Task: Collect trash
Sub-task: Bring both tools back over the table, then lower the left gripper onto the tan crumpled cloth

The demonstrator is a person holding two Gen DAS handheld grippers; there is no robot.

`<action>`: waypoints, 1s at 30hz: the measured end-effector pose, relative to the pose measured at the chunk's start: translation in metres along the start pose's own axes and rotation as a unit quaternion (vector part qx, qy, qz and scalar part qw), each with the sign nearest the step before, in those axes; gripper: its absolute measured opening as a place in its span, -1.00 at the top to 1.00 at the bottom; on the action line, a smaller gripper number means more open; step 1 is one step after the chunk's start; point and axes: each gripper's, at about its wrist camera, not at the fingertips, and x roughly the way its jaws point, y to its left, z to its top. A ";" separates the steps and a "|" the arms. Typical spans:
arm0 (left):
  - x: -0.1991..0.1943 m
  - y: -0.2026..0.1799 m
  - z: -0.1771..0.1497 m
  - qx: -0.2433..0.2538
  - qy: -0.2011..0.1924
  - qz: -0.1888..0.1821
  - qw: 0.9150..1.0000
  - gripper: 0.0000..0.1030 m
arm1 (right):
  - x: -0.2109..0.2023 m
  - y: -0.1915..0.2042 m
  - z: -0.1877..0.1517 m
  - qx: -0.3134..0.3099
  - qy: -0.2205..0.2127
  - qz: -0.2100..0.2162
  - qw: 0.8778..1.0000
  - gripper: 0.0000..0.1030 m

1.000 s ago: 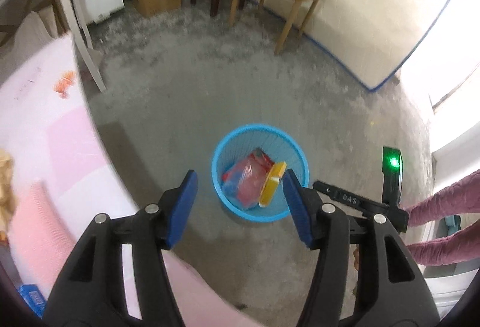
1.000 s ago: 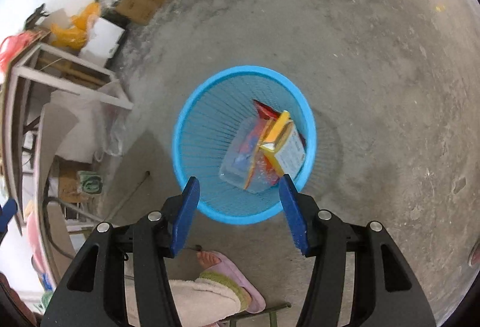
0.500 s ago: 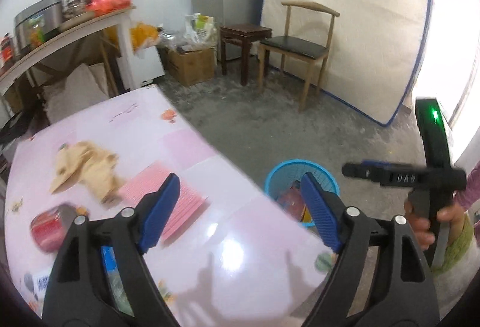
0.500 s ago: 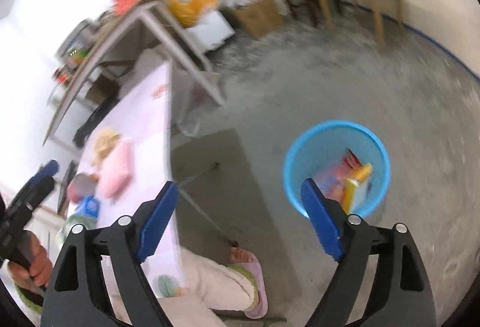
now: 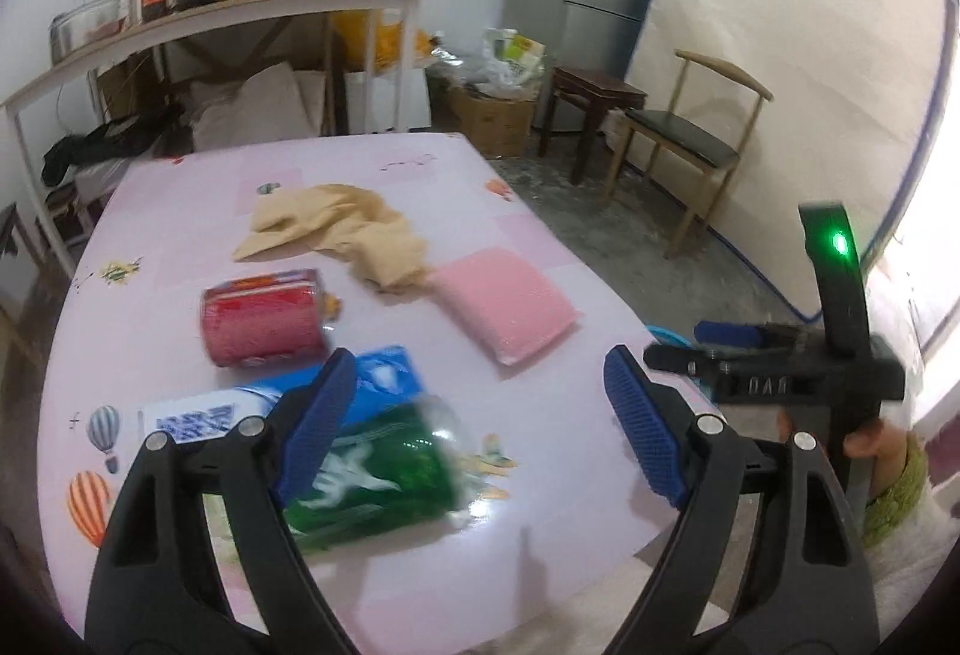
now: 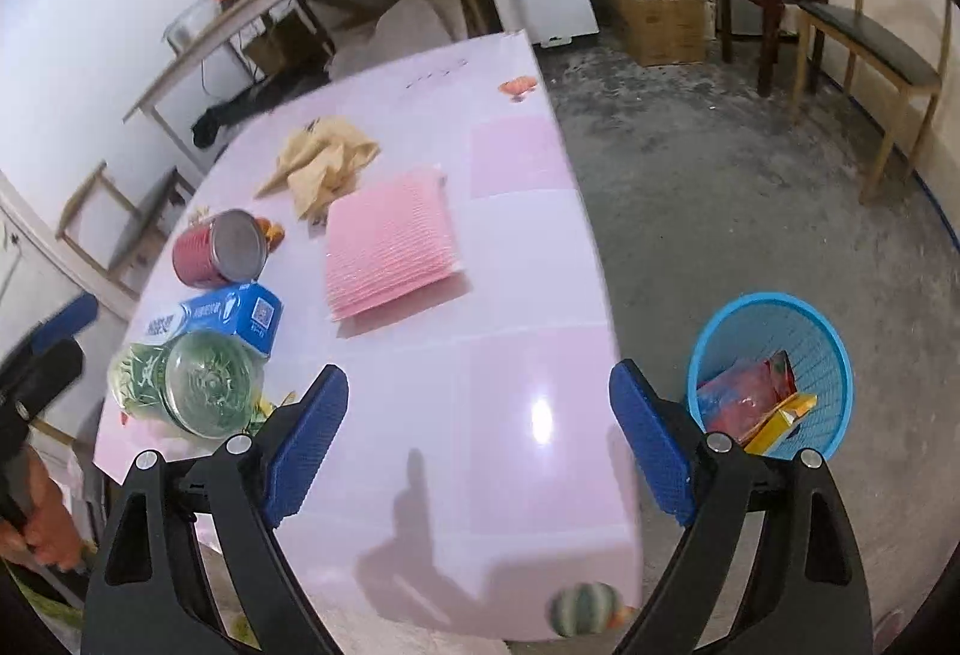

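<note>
Pink tabletop, left wrist view: the table (image 5: pixel 540 505) now fills the frame where a second ago there was bare floor and the bin; the bin shows only as a blue sliver of rim (image 5: pixel 669 335) past the table's right edge.
Left gripper (image 5: pixel 474 430): spread wide and empty, wider than a second ago.
Trash on the table: a green bottle (image 5: pixel 384 469) lying on its side under the left finger, a blue tissue pack (image 5: pixel 384 379) touching it, a red can (image 5: pixel 264 316) on its side behind.
Also there: beige cloth (image 5: pixel 342 229), pink pad (image 5: pixel 507 304).
In the way: the right gripper's handle (image 5: pixel 834 295) at right.
Right wrist view: the blue bin (image 6: pixel 771 376), centred a second ago, now sits at right on the floor beside the table, with wrappers and a yellow carton inside.
Right gripper (image 6: pixel 480 442): jaws opening, nothing between them, over bare tabletop.
Background: wooden chair (image 6: pixel 870 48), cardboard box (image 6: pixel 666 15).
</note>
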 end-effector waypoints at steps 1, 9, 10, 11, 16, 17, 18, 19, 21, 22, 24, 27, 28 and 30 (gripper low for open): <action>0.000 0.010 0.008 -0.004 0.004 -0.002 1.000 -0.56 | 0.002 0.004 0.002 -0.004 0.005 0.000 1.000 -0.68; 0.041 0.090 0.111 -0.018 0.043 0.003 0.999 -0.59 | 0.014 0.035 0.041 -0.053 -0.004 0.010 0.999 -0.68; 0.060 0.105 0.126 -0.027 0.061 -0.008 0.998 -0.59 | 0.017 0.038 0.046 -0.056 -0.006 0.013 0.998 -0.68; 0.074 0.114 0.135 -0.037 0.072 -0.015 0.997 -0.59 | 0.021 0.041 0.051 -0.060 -0.007 0.015 0.998 -0.68; 0.158 0.156 0.163 -0.094 0.143 -0.029 0.985 -0.59 | 0.045 0.049 0.067 -0.074 0.004 0.017 0.997 -0.68; 0.175 0.160 0.165 -0.094 0.157 -0.022 0.983 -0.59 | 0.050 0.050 0.069 -0.075 0.008 0.016 0.997 -0.68; 0.186 0.162 0.165 -0.092 0.165 -0.016 0.982 -0.59 | 0.054 0.050 0.070 -0.075 0.012 0.018 0.997 -0.68; 0.203 0.166 0.166 -0.086 0.178 -0.004 0.980 -0.59 | 0.058 0.049 0.071 -0.075 0.017 0.020 0.997 -0.68; 0.225 0.170 0.165 -0.082 0.197 0.015 0.977 -0.59 | 0.065 0.047 0.073 -0.073 0.023 0.021 0.997 -0.68; 0.238 0.174 0.163 -0.085 0.209 0.020 0.974 -0.59 | 0.069 0.045 0.073 -0.071 0.028 0.024 0.997 -0.68; 0.253 0.177 0.158 -0.085 0.225 0.021 0.970 -0.59 | 0.073 0.043 0.074 -0.068 0.033 0.027 0.997 -0.68; 0.270 0.175 0.150 -0.081 0.255 0.001 0.964 -0.59 | 0.081 0.038 0.074 -0.060 0.045 0.037 0.996 -0.68; 0.271 0.172 0.146 -0.083 0.263 -0.016 0.961 -0.59 | 0.083 0.037 0.074 -0.058 0.047 0.041 0.996 -0.68; 0.272 0.161 0.143 -0.073 0.273 -0.046 0.958 -0.59 | 0.085 0.035 0.074 -0.054 0.050 0.049 0.996 -0.68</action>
